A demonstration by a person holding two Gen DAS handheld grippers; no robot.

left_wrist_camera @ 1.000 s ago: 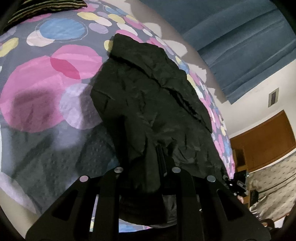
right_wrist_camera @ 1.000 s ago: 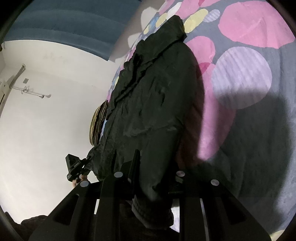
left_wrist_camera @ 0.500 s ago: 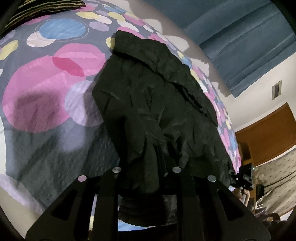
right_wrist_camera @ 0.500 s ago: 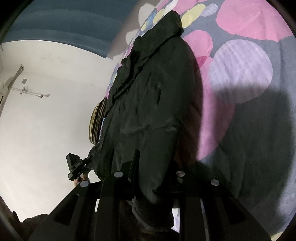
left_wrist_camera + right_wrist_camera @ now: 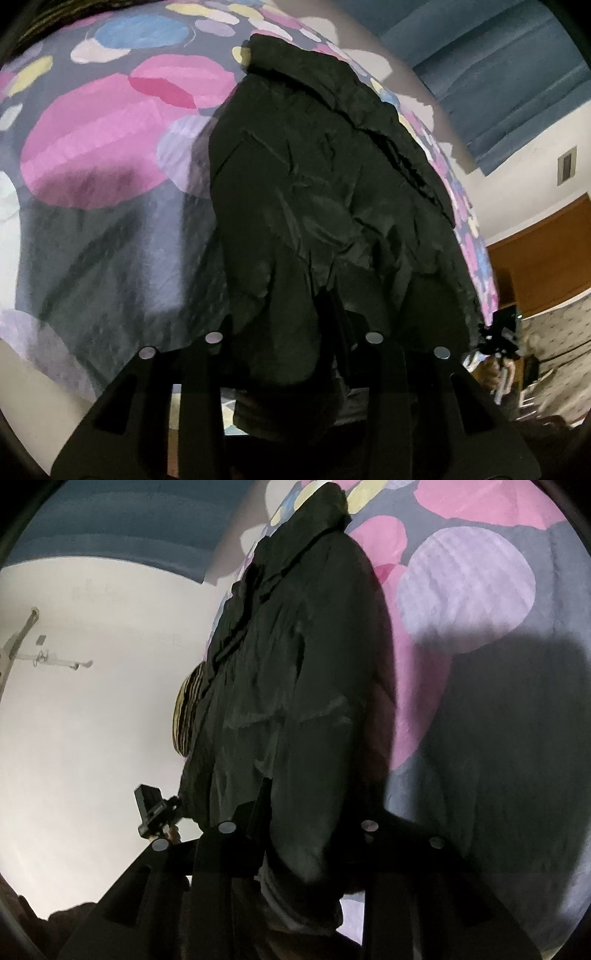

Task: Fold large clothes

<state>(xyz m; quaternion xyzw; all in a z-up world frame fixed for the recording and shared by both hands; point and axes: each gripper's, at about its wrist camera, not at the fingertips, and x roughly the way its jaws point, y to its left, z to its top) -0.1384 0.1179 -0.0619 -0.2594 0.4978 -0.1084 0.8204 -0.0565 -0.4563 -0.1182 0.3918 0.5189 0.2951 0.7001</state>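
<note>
Black jacket [image 5: 325, 206] lies lengthwise on the bed, on a grey bedspread [image 5: 92, 258] printed with pink, lilac and blue circles; collar end far, hem end near. Left gripper [image 5: 295, 354] is pinched on the near hem, fabric bunched up between and over its fingers. Right gripper [image 5: 299, 834] is likewise clamped on the hem at the jacket's other corner, cloth draped over it and hiding the tips. Compared with a second ago, both views have tipped: the jacket's far end sits higher in frame and the near fabric rises more steeply from the bed toward the grippers. The hem looks to be coming up off the bedspread while the collar end stays down. Motion blur on the bedspread in both views suggests the lift is under way. My reading: start of a hem-to-collar fold, early in the task. In the left view the right gripper shows small at the jacket's far edge; in the right view the left one [image 5: 155, 812] likewise. Striped pillow [image 5: 188, 716] beyond, blue curtain [image 5: 498, 85] behind the bed.
</note>
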